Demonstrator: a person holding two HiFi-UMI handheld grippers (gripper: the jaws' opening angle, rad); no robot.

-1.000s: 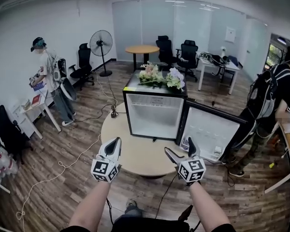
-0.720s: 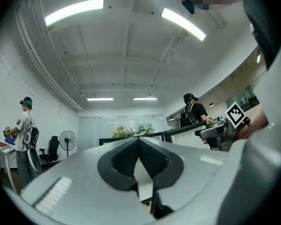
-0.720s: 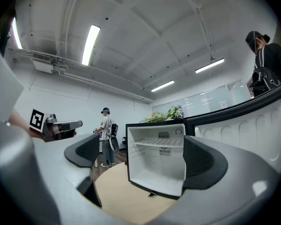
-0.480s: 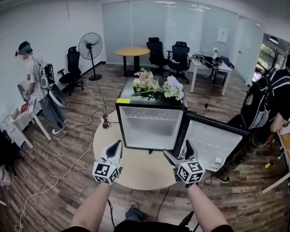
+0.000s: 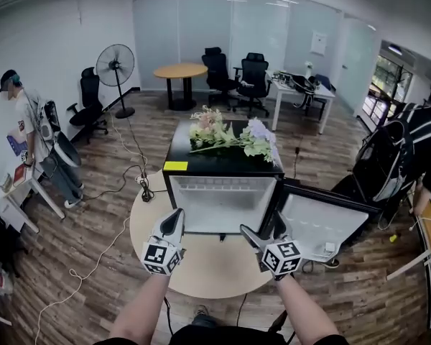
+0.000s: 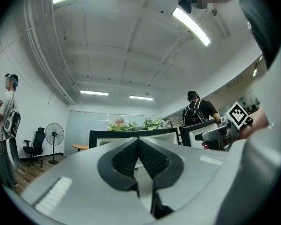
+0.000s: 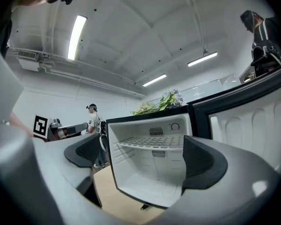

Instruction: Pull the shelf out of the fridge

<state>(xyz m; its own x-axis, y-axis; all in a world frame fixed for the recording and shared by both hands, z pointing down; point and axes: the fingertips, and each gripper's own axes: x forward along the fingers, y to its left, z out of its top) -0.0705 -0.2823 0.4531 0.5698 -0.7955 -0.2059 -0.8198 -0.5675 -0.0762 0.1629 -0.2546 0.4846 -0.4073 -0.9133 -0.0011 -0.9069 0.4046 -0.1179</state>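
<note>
Fridge (image 5: 223,201) nearer, on round table (image 5: 208,263).

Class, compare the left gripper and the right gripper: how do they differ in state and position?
The left gripper has its jaws together; the right gripper has them apart. The left gripper is before the left half of the fridge; the right gripper is before the fridge's right edge, by the open door. Both are empty, over the table, short of the shelf.
</note>
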